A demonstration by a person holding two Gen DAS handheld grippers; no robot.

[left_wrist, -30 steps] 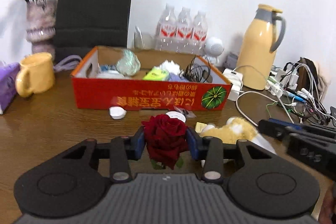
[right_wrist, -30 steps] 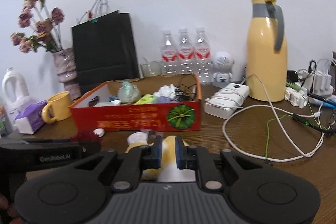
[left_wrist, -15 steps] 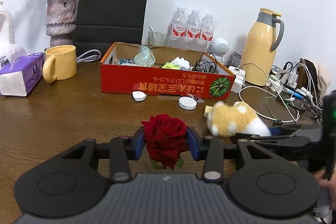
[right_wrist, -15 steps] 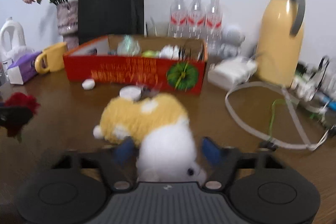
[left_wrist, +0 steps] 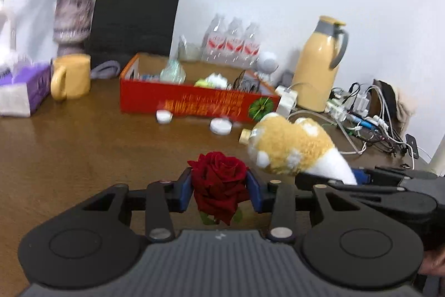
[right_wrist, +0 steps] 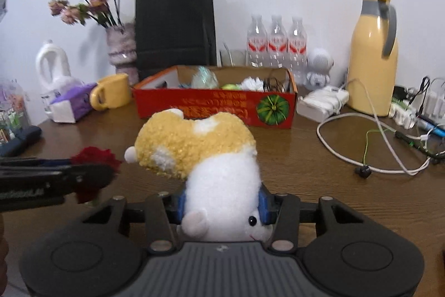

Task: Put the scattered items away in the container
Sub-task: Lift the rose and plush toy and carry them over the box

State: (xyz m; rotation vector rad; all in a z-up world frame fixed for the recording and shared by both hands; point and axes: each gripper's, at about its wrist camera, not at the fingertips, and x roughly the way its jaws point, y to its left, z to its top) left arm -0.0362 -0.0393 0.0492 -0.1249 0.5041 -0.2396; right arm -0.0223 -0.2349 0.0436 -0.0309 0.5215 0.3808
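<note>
My left gripper [left_wrist: 219, 192] is shut on a dark red rose [left_wrist: 218, 171], held above the wooden table. My right gripper [right_wrist: 221, 202] has a yellow and white plush toy [right_wrist: 194, 146] between its blue pads; the jaws are closing and pressing on its white head end. In the left wrist view the plush toy [left_wrist: 289, 149] hangs off the table just right of the rose. The red cardboard box [right_wrist: 211, 105] stands further back with several items inside. In front of the box [left_wrist: 194, 102] lie two white round discs [left_wrist: 164, 116] [left_wrist: 220, 126].
A yellow mug [left_wrist: 72, 75] and purple tissue box [left_wrist: 22, 86] stand left of the box. A vase [right_wrist: 122, 49], black paper bag [right_wrist: 175, 29], and water bottles [right_wrist: 276, 42] line the wall. A yellow thermos [right_wrist: 371, 54] and tangled cables [right_wrist: 370, 146] fill the right side.
My right gripper went from shut above the plush toy to clamped around its head, and the toy has come up off the table. My left gripper has drawn back from the box with the rose.
</note>
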